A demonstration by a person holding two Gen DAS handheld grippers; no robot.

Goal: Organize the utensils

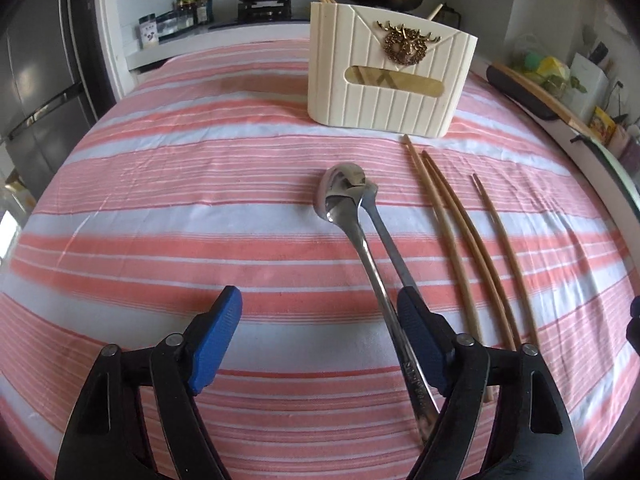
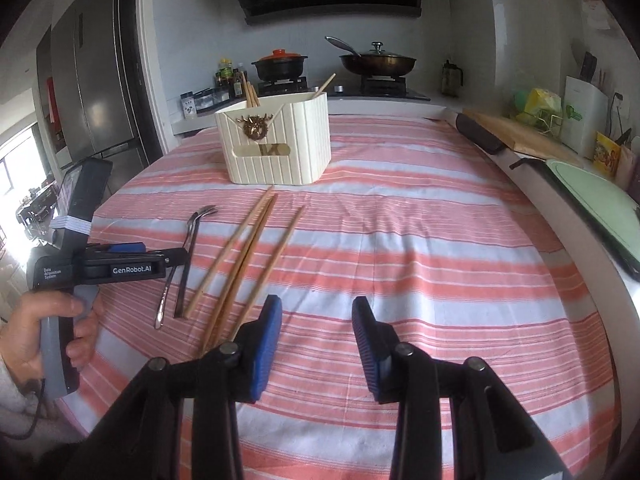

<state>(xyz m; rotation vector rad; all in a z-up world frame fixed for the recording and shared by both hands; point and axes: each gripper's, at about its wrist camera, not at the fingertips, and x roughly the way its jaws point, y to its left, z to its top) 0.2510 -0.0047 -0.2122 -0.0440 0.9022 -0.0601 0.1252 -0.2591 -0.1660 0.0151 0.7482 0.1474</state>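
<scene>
A steel spoon (image 1: 343,196) and a second steel utensil (image 1: 386,236) lie crossed on the striped cloth, with three wooden chopsticks (image 1: 452,236) to their right. My left gripper (image 1: 320,312) is open, its right finger beside the spoon handles. In the right wrist view the left gripper (image 2: 136,258) reaches over the spoon and fork (image 2: 188,256); the chopsticks (image 2: 248,248) lie beside them. My right gripper (image 2: 316,320) is open and empty above the cloth. A cream utensil holder (image 1: 390,76), also seen in the right wrist view (image 2: 276,144), holds chopsticks.
The table has a pink-and-white striped cloth (image 2: 420,248). A cutting board (image 2: 516,136) and a green tray (image 2: 600,204) sit on the counter at the right. A stove with a pot (image 2: 280,62) and pan (image 2: 376,62) stands behind. A fridge (image 2: 92,92) is at the left.
</scene>
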